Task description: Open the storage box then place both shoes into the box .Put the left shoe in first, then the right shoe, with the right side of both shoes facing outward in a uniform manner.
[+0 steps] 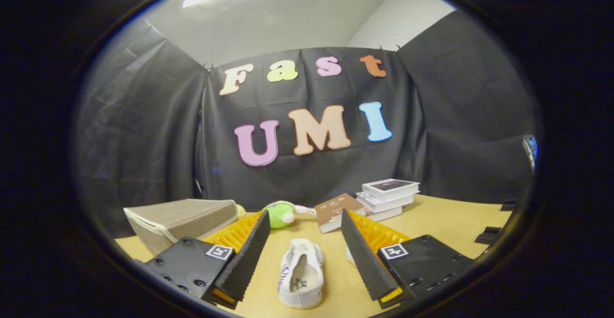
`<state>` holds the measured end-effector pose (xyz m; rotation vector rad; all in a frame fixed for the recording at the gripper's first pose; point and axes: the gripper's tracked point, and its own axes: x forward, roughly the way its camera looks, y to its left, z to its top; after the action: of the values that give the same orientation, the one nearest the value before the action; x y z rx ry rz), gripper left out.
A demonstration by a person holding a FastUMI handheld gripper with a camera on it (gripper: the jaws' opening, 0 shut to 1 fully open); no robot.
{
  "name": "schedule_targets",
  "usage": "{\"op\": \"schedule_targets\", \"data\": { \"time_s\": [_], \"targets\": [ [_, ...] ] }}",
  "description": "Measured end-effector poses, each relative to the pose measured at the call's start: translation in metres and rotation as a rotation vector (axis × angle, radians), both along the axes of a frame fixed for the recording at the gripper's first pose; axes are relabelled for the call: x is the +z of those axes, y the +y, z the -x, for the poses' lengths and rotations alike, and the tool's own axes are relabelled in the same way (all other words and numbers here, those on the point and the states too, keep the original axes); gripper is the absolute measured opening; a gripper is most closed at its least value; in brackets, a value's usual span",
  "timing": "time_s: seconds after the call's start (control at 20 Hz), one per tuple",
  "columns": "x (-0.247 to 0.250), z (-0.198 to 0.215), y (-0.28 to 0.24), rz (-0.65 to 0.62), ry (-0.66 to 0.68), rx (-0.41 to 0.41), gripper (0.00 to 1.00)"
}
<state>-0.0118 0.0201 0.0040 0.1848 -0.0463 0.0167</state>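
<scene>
Fingers (256, 255) of my gripper (303, 251) are spread wide and grasp nothing, with a white canvas shoe (301, 274) lying on the wooden table (431, 222) between them. I see the beige fabric storage box (180, 219), lid closed, beyond the left finger, and a green plush toy (280, 214) and stacked books (386, 197) farther back.

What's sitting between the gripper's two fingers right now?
A white shoe lies on the table between the open gripper's fingers, untouched, in the gripper view.
</scene>
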Motion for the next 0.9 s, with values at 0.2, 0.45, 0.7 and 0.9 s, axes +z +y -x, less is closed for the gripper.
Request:
{"op": "schedule_targets", "data": {
  "time_s": [0.2,0.45,0.7,0.9],
  "targets": [
    [0.015,0.015,0.004,-0.161,-0.035,0.024,0.95],
    [0.038,0.033,0.022,-0.498,-0.113,0.105,0.98],
    [0.015,0.032,0.054,-0.972,-0.088,0.160,0.99],
    [-0.024,0.029,0.091,-1.258,-0.004,0.145,0.99]
  ]
}}
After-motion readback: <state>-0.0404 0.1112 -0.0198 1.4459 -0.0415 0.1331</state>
